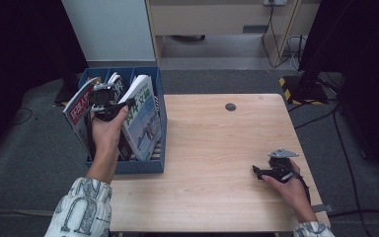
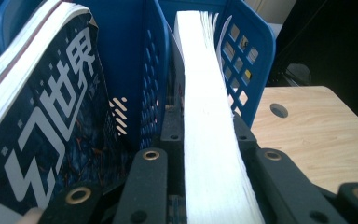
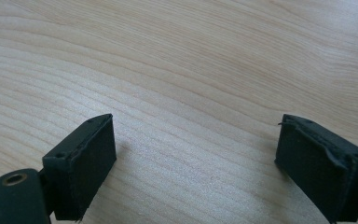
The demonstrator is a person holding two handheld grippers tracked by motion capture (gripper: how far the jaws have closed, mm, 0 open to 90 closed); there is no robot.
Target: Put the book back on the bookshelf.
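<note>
The magazine (image 2: pixel 209 140) stands page-edge up in the right-hand compartment of the blue file rack (image 1: pixel 159 98), which sits at the tabletop's (image 1: pixel 217 148) nine o'clock edge in the high view. I have the left hand-held gripper (image 1: pixel 109 103) clamped on it: in the left gripper view the white block of pages runs up between the two black jaws, which press on either side. Its pale cover (image 1: pixel 143 118) with a blue picture leans toward three o'clock against the rack's outer wall. A second magazine (image 2: pixel 51 116), dark with large grey characters, tilts in the next compartment at about ten o'clock in the left gripper view, and a red-titled one (image 1: pixel 79 106) leans at the rack's nine o'clock end.

My right hand-held gripper (image 1: pixel 266 173) rests low at the tabletop's four o'clock, jaws spread wide over bare wood and holding nothing, as the right gripper view shows.

I judge this to be the grip-and-lift step of handling that magazine at the rack; whether it is going in or coming out I cannot tell. The next move calls for keeping the pinch firm and travelling straight along the compartment's walls, so that the loose pages do not fan or catch on the perforated divider (image 2: pixel 151 84). The rack may need steadying with the free gripper.
</note>
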